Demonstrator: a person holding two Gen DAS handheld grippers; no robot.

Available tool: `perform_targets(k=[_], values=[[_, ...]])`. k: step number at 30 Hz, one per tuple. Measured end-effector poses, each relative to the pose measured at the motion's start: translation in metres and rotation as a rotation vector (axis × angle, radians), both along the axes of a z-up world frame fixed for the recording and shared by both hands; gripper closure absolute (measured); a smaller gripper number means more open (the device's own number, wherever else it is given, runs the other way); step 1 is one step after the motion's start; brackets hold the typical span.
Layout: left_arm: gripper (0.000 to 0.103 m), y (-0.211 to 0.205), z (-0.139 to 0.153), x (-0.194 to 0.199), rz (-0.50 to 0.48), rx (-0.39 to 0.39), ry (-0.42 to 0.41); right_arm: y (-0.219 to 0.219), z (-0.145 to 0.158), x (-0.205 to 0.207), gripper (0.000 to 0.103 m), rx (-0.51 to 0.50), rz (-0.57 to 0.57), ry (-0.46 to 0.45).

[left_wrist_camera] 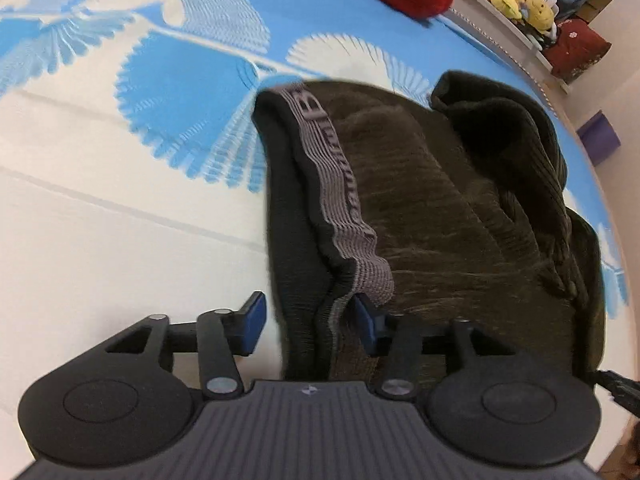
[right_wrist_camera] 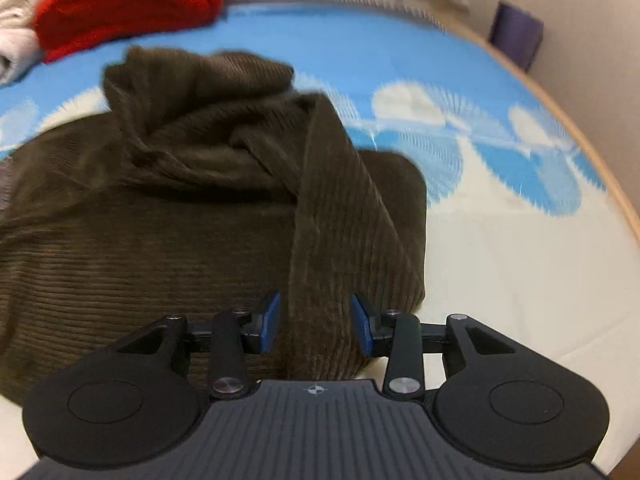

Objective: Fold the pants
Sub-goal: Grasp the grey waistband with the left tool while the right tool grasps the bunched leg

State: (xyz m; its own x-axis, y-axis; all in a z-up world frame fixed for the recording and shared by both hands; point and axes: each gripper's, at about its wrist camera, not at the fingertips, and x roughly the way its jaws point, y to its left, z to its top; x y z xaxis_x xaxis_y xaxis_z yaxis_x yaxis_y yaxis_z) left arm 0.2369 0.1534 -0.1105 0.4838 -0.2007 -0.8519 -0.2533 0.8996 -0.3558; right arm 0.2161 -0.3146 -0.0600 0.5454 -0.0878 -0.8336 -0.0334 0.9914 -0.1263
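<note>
Though blurred, waistband [left_wrist_camera: 340, 184] lettering "B"

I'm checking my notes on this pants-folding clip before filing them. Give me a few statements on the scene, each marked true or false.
1. The pants are dark brown corduroy. True.
2. They lie on a plain green sheet. False: the cover is blue and cream with a fan pattern.
3. A grey elastic waistband shows in the left wrist view. True.
4. The right claw has nothing between its pads. False: a ribbed strip of the pants runs between them.
5. A red textile lies beyond the pants. True.
6. The left claw is clamped on the red textile. False: it stands open at the waistband end of the pants.
</note>
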Motion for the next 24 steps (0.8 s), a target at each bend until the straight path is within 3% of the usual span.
perform_targets(k=[4,6,9,10,12,13,20,24], values=[[0.036,-0.016,-0.003,0.004,-0.081,0.052,-0.024,0.007,-0.021,0.013,0.056,-0.043,0.017,0.071],[0.038,-0.024,-0.003,0.003,-0.113,0.105,-0.037,0.012,-0.031,0.016,0.056,-0.071,0.034,0.105],[0.066,-0.030,0.001,-0.002,-0.146,0.172,-0.052,0.023,-0.042,0.015,0.058,-0.142,0.073,0.132],[0.076,-0.030,0.006,-0.004,-0.147,0.175,-0.063,0.025,-0.042,0.013,0.062,-0.152,0.080,0.123],[0.083,-0.032,0.018,-0.009,-0.153,0.185,-0.101,0.026,-0.038,0.008,0.096,-0.167,0.067,0.110],[0.084,-0.034,0.025,-0.012,-0.159,0.195,-0.122,0.026,-0.034,0.004,0.096,-0.164,0.052,0.097],[0.089,-0.025,0.108,-0.062,-0.142,0.213,-0.277,0.015,0.031,-0.041,0.096,0.038,-0.013,-0.138],[0.091,0.006,0.154,-0.102,-0.060,0.253,-0.346,0.022,0.048,-0.074,0.096,0.207,0.108,-0.132]])
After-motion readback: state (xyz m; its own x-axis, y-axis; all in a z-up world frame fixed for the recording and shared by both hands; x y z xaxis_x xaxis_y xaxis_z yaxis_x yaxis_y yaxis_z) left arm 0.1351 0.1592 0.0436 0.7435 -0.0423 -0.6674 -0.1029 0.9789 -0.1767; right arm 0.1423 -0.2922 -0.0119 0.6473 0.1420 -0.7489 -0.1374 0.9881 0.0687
